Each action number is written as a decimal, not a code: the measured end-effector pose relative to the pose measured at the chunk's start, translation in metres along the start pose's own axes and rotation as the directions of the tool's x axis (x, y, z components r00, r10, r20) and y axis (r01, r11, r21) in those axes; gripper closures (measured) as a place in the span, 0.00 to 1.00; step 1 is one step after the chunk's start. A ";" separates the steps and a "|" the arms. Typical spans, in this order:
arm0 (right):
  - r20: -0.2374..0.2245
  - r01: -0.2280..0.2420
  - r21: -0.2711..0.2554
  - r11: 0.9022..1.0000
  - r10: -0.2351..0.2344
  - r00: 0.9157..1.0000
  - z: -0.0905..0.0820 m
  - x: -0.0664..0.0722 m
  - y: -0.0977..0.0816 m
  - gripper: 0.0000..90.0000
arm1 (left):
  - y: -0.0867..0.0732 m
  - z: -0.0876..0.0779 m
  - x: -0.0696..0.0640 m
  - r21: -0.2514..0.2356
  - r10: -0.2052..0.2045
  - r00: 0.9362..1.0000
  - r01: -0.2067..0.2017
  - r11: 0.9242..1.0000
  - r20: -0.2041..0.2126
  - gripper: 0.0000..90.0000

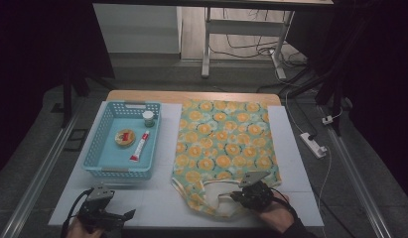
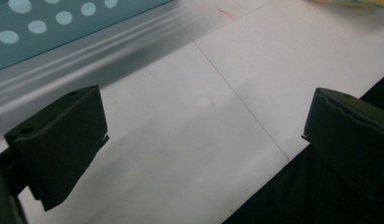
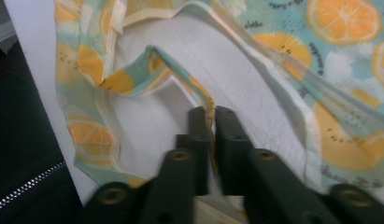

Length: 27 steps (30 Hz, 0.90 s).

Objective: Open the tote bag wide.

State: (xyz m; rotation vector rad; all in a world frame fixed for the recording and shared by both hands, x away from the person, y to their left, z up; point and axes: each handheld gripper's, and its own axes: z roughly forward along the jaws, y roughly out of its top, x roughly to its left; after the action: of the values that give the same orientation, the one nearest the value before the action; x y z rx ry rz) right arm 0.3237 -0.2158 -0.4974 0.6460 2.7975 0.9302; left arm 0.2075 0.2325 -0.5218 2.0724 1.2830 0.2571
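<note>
Just at the table's near edge, the right gripper [image 3: 210, 122] has its jaws pinched tight on a strap edge of the orange-print garment [image 1: 224, 144]; the right gripper view shows the fabric hem caught between the two black jaws. Left gripper [image 1: 103, 214] sits low at the near-left corner, jaws spread wide w/ nothing between them, just bare white table [image 2: 189, 121] under it.

Progress, as a judgement: early stage. Grip on the cloth is made; any lifting, folding or shifting is yet to come, since the garment lies mostly flat and spread out, only the near end rumpled. Left side not engaged yet.

Garment location: right half of the white table, near end by the right gripper, far end reaching the wooden strip at the back.

Count, near to far: 2 grippers; 1 garment; 1 blue basket [image 1: 105, 120] on the left, holding 3 items: 1 red-and-white tube [image 1: 140, 146], 1 round tin [image 1: 125, 137], 1 small jar [image 1: 148, 118] at the far corner.
</note>
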 end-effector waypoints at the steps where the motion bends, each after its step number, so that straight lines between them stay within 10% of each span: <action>1: -0.001 -0.005 -0.019 1.000 0.005 1.000 -0.003 -0.002 0.001 1.00 | 0.000 0.000 0.000 0.001 0.001 1.000 -0.001 1.000 0.000 0.00; 27: 0.089 -0.067 -0.138 0.988 0.080 0.993 -0.019 -0.052 0.039 1.00 | 0.001 0.001 0.002 -0.004 0.005 1.000 -0.005 1.000 0.012 0.00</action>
State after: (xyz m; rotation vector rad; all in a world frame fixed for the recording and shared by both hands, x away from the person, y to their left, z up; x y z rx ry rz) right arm 0.3798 -0.2200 -0.4596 0.7571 2.6181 1.0621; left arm 0.2092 0.2335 -0.5222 2.0713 1.2697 0.2493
